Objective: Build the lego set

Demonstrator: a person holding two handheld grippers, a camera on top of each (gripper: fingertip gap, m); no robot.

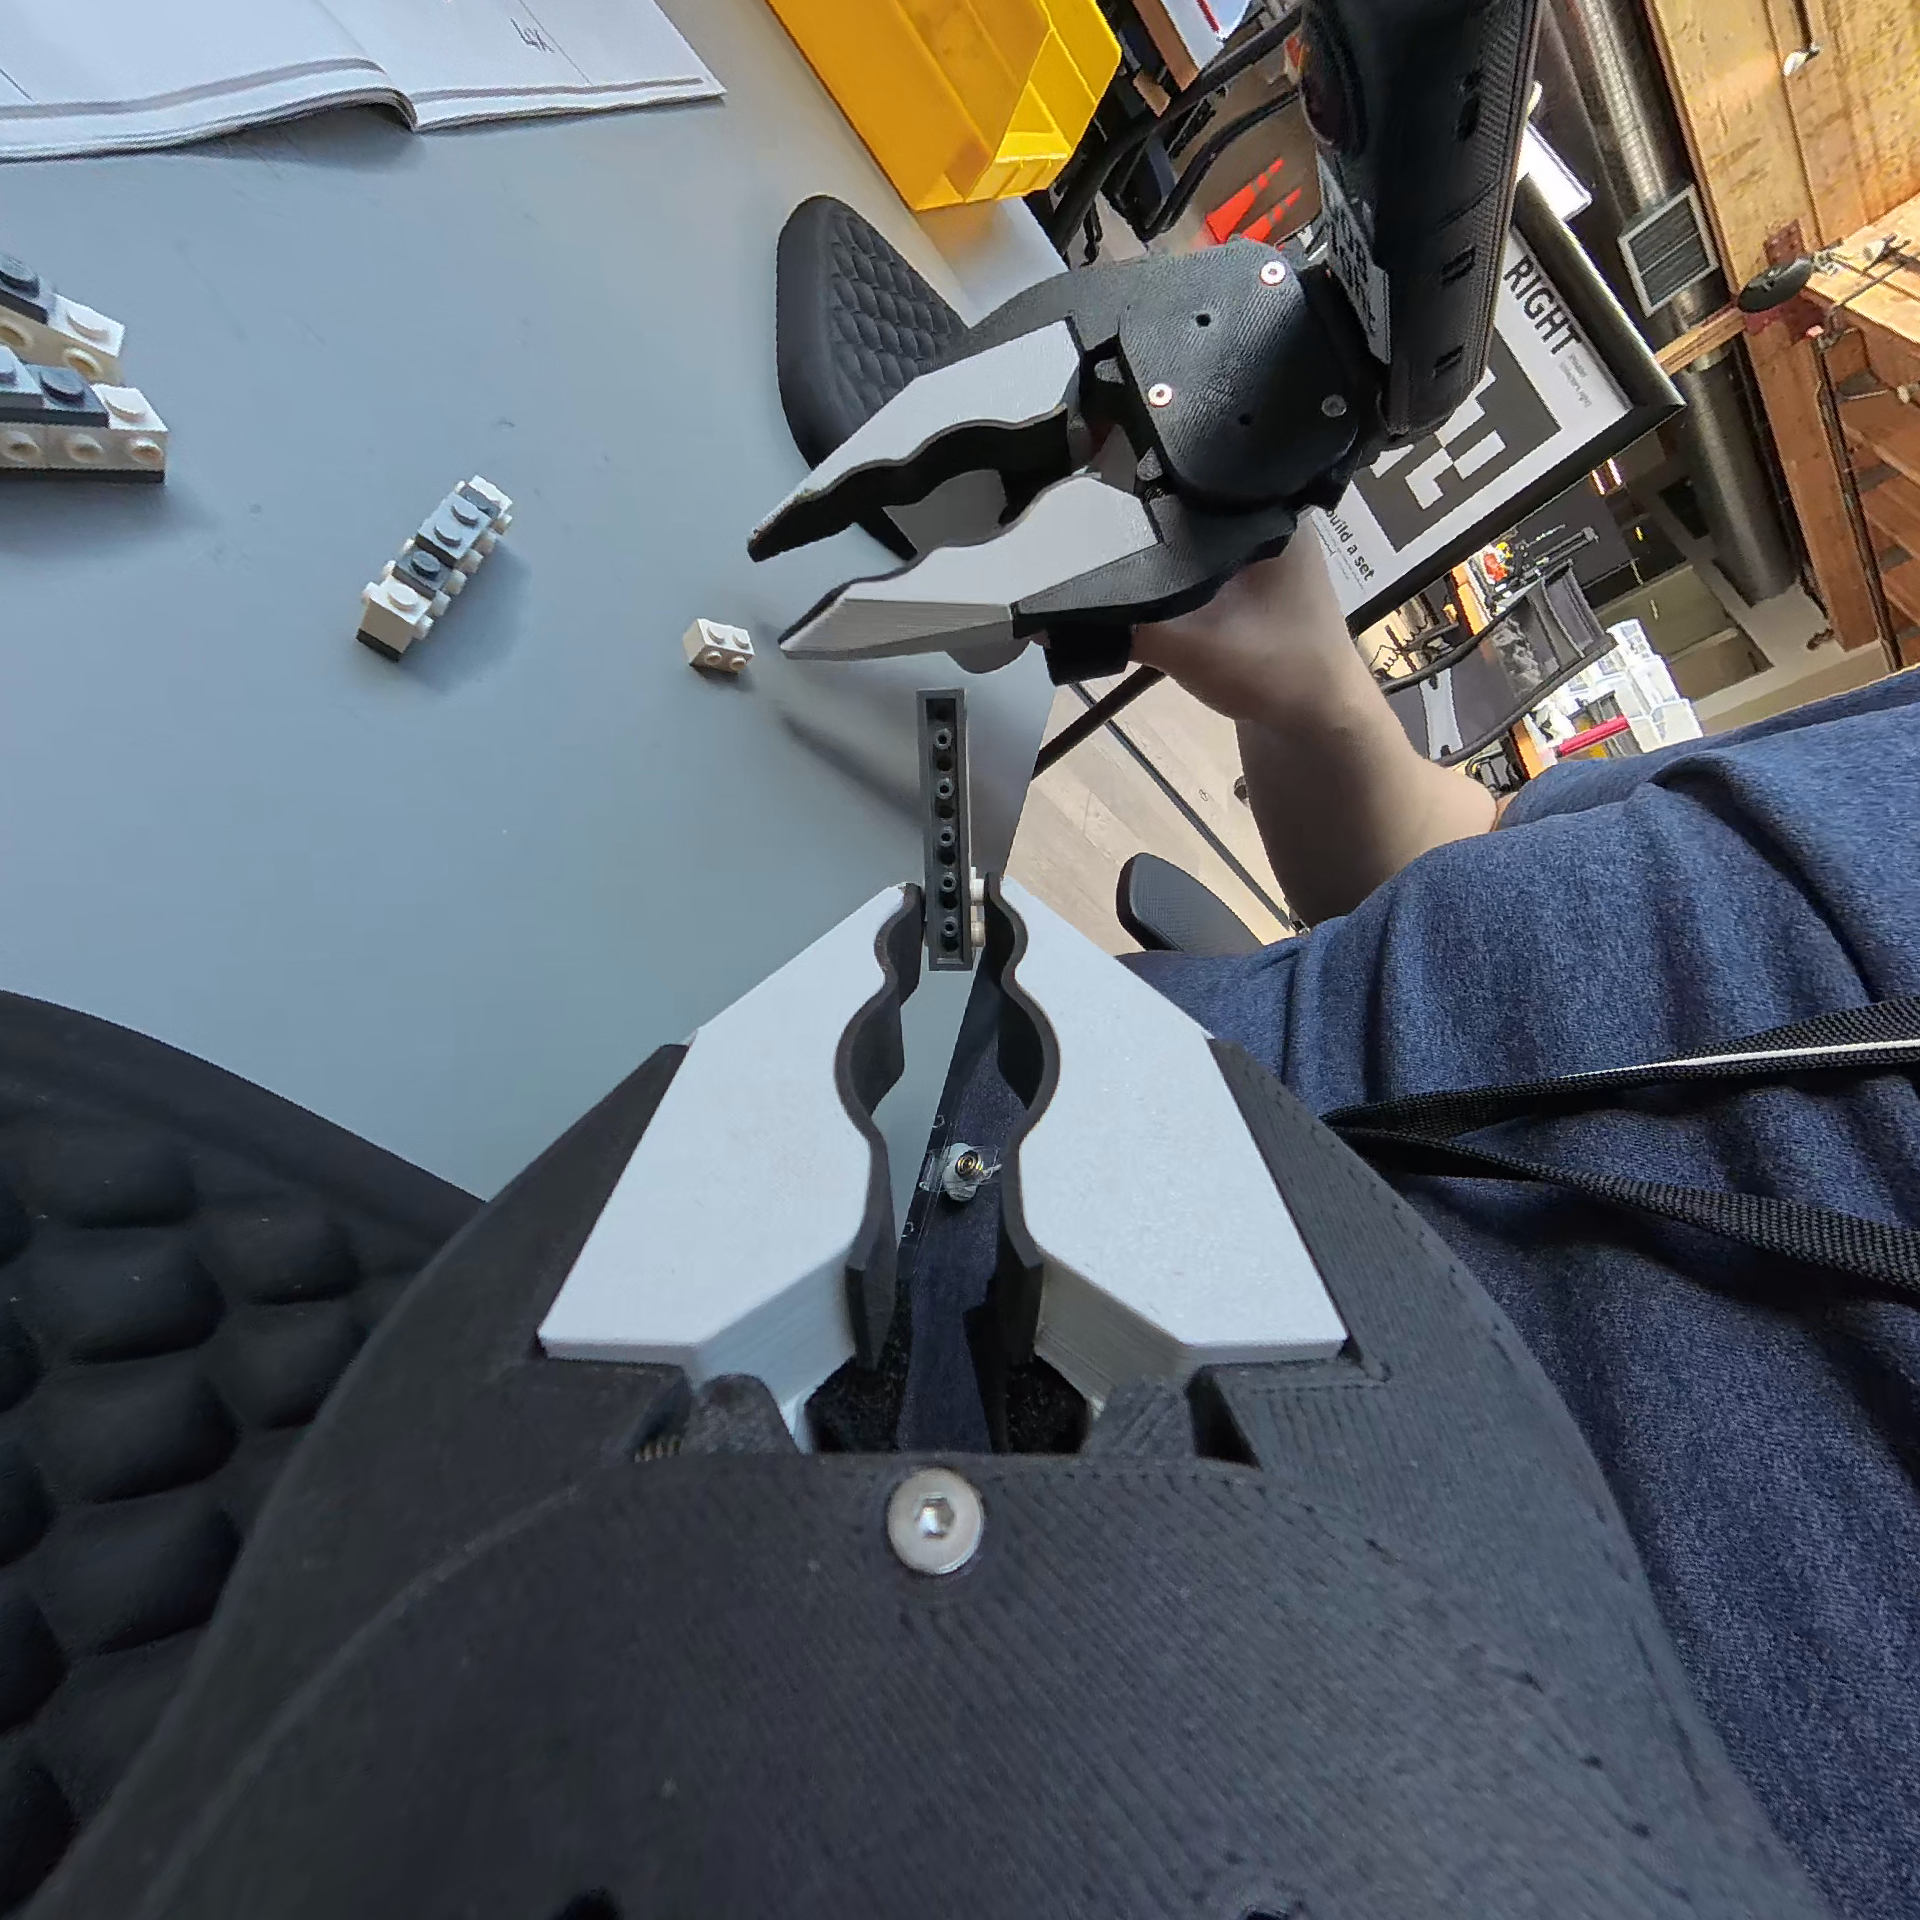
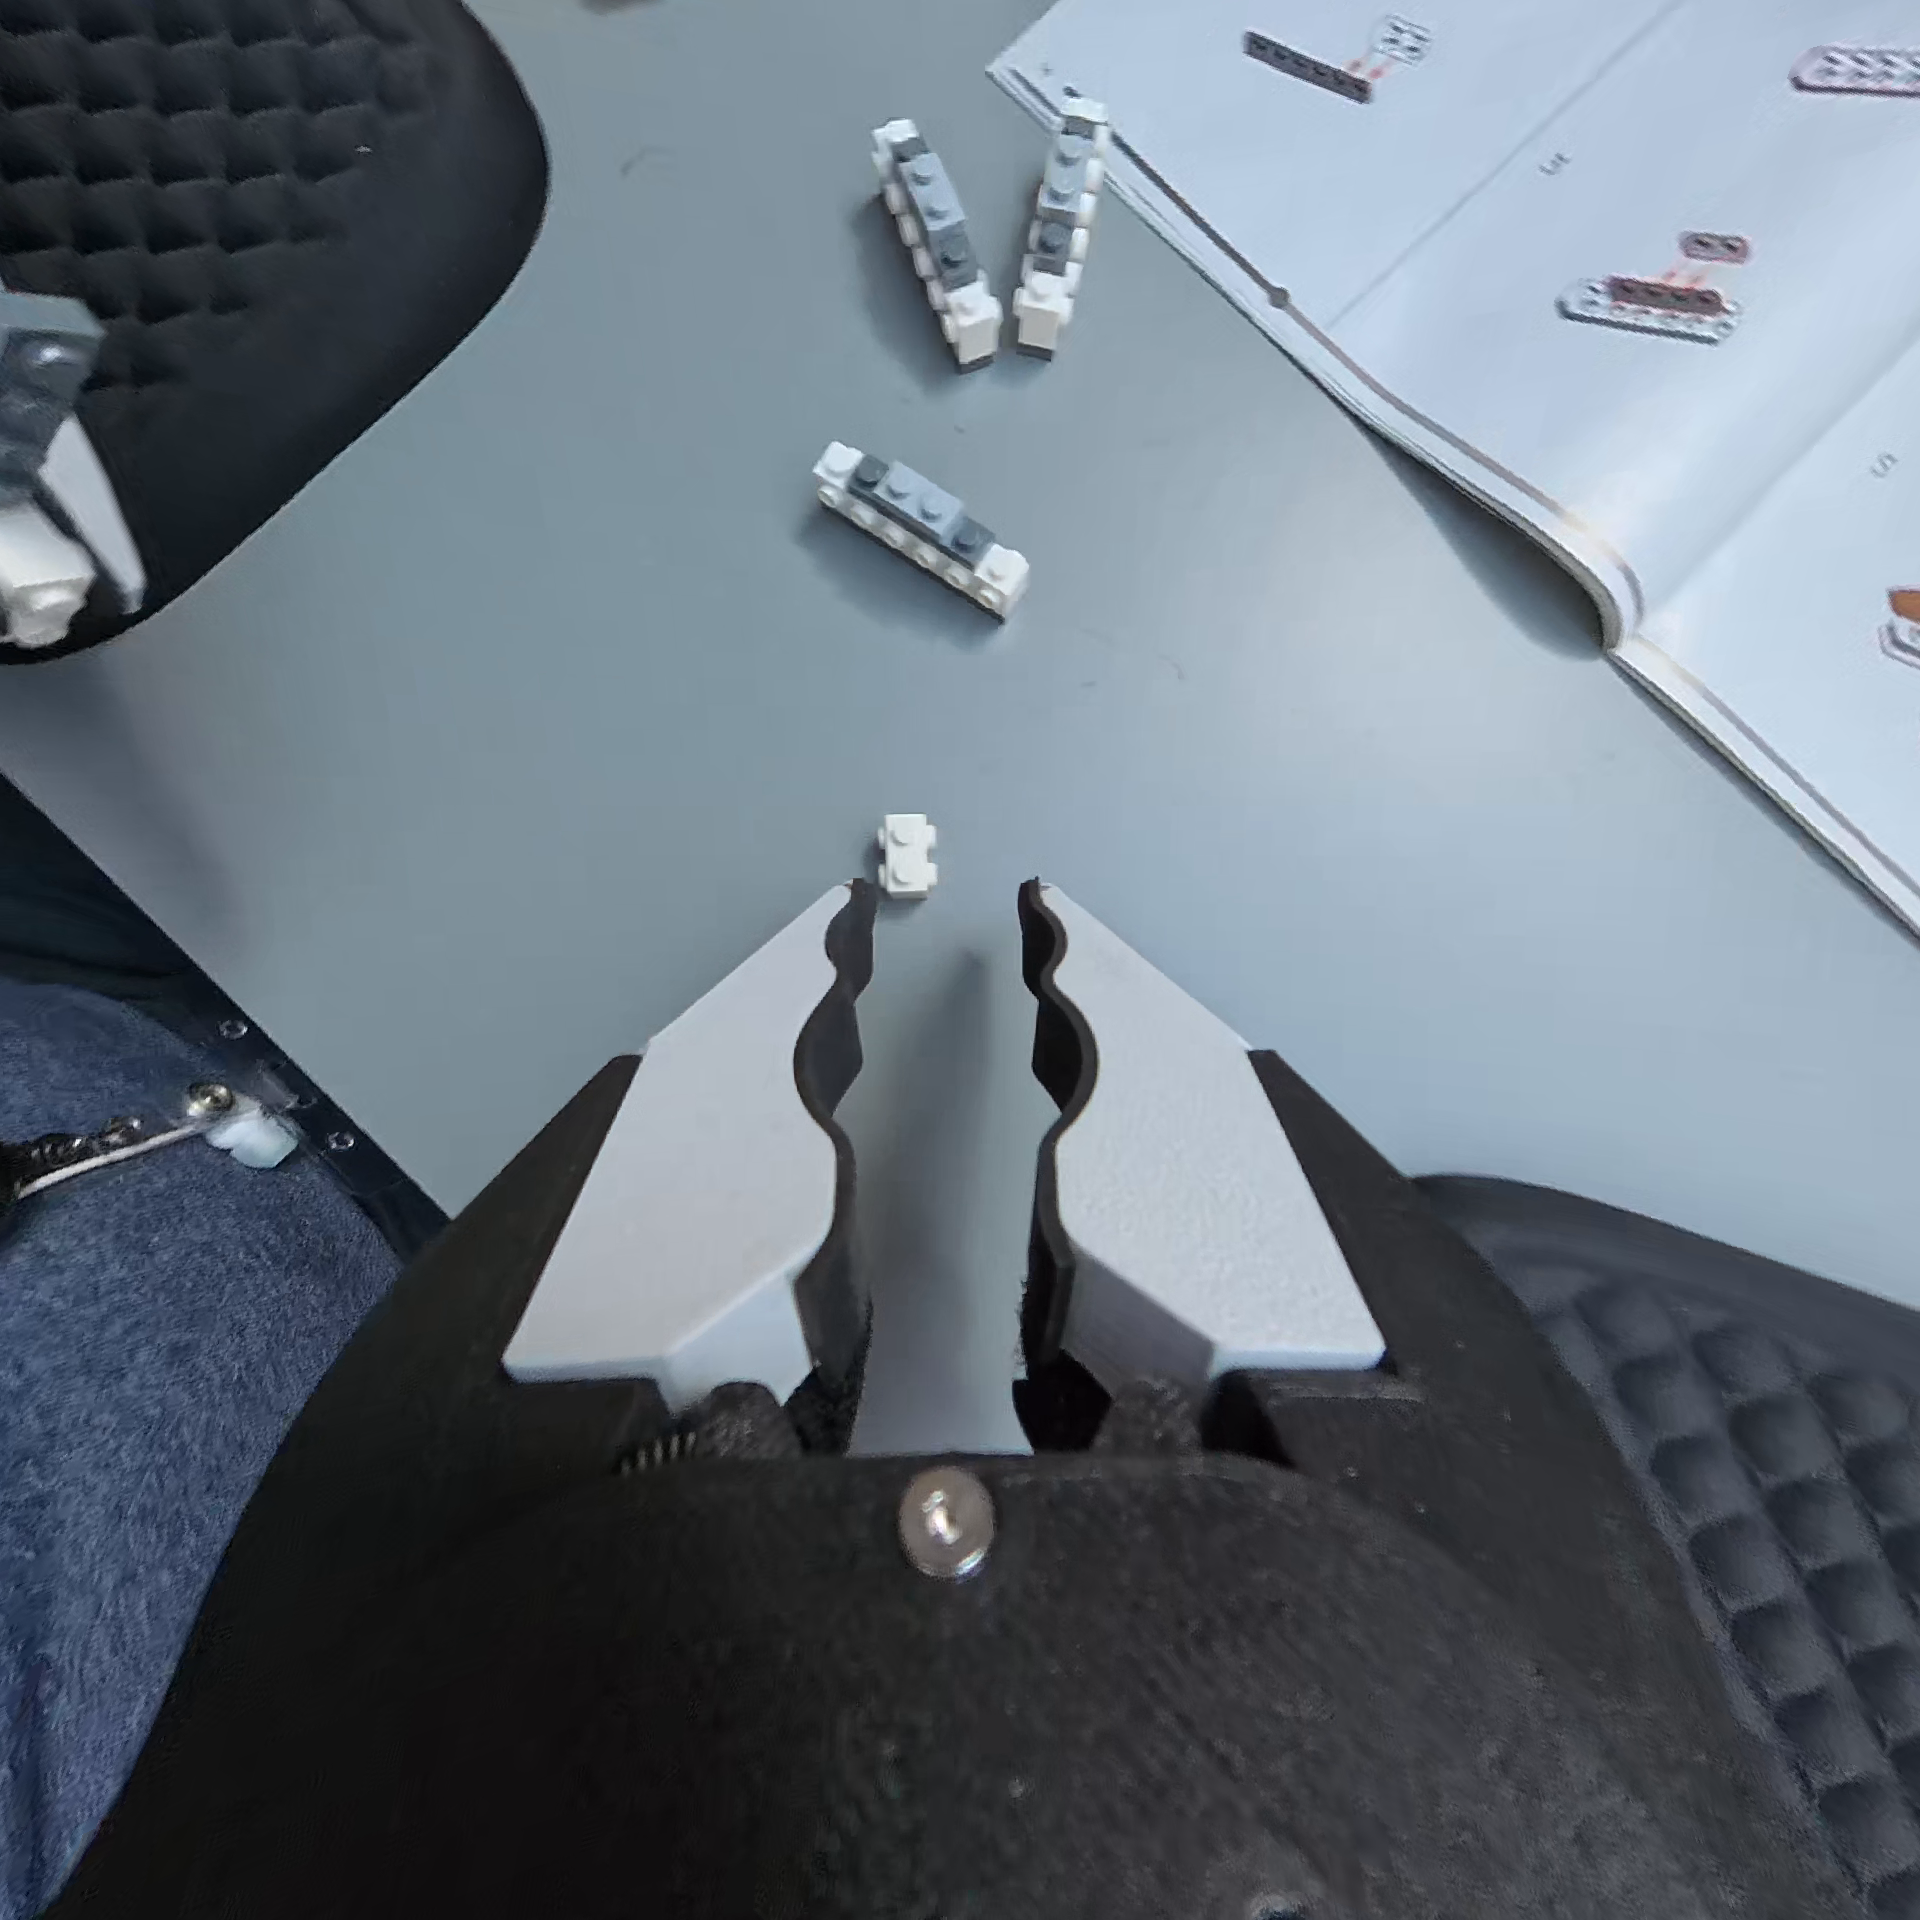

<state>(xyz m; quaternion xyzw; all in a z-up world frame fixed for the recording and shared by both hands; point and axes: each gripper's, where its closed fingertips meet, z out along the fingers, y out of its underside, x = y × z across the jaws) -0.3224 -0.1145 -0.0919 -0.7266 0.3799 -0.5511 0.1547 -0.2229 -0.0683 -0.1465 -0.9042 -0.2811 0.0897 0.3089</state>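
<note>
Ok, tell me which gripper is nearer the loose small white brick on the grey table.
Right. The right gripper hangs open just short of the small white brick. The left gripper is farther back, shut on a long black plate.

Open booklet (image 2: 1558, 343) cut off at the right edge — left claw (image 2: 47, 499) blurred.

Bare table (image 2: 520, 727) around white brick (image 2: 908, 858)

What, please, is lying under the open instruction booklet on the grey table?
Nothing shows: the instruction booklet lies flat on the grey table, its pages covering whatever may be beneath.
</note>
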